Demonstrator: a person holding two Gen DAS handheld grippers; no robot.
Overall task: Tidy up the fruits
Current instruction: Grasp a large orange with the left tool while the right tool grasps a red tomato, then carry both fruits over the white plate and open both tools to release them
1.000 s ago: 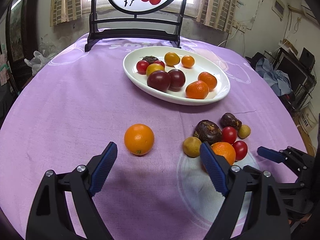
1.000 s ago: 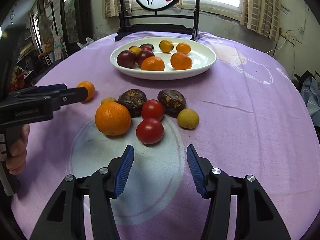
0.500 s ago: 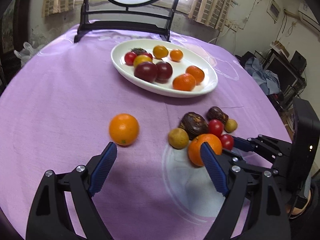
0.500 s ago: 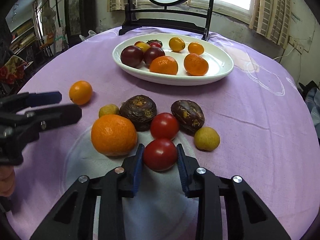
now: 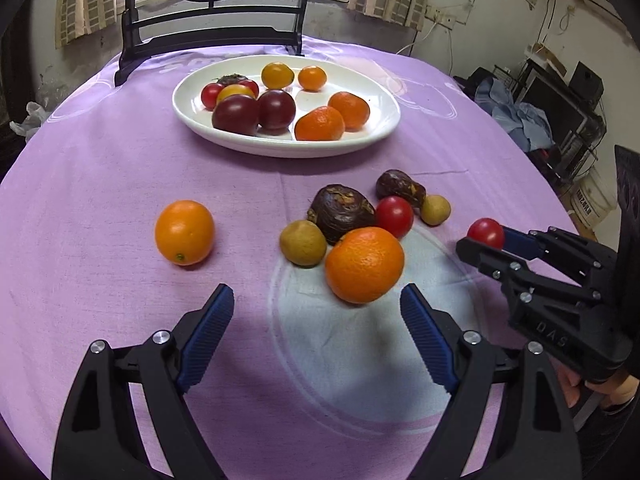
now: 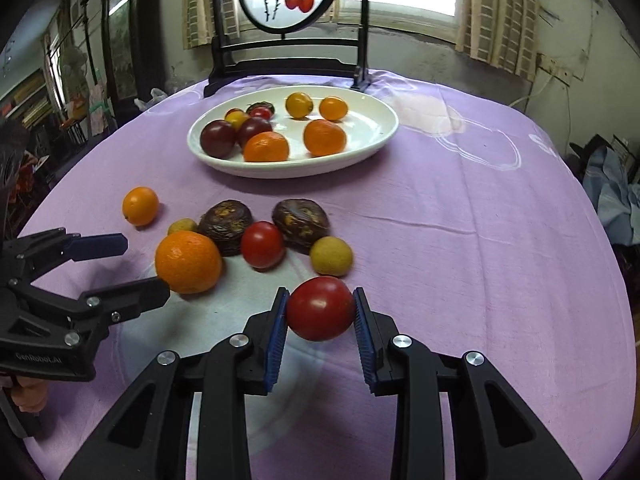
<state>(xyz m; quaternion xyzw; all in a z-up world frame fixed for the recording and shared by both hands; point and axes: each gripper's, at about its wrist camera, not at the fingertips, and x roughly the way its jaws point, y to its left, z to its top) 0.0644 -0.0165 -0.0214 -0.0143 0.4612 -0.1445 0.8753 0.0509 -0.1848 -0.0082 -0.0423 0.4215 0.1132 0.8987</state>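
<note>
The right gripper (image 6: 320, 314), clamped on a round red tomato (image 6: 320, 309) just above the purple-clothed desk (image 6: 480, 260), should carry it gently to the white oval plate (image 6: 372, 140), while the left gripper (image 5: 316, 320) gapes empty beside a large orange (image 5: 364, 265).

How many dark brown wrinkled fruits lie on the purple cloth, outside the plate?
2: one behind the big orange, one behind the red tomato. None seems hidden.

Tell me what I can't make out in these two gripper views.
- Left wrist view: the red tomato is half hidden by the right gripper.
- Right wrist view: a small yellow fruit sits partly behind the big orange.
- Both views: the table's near edge is cut off.
</note>
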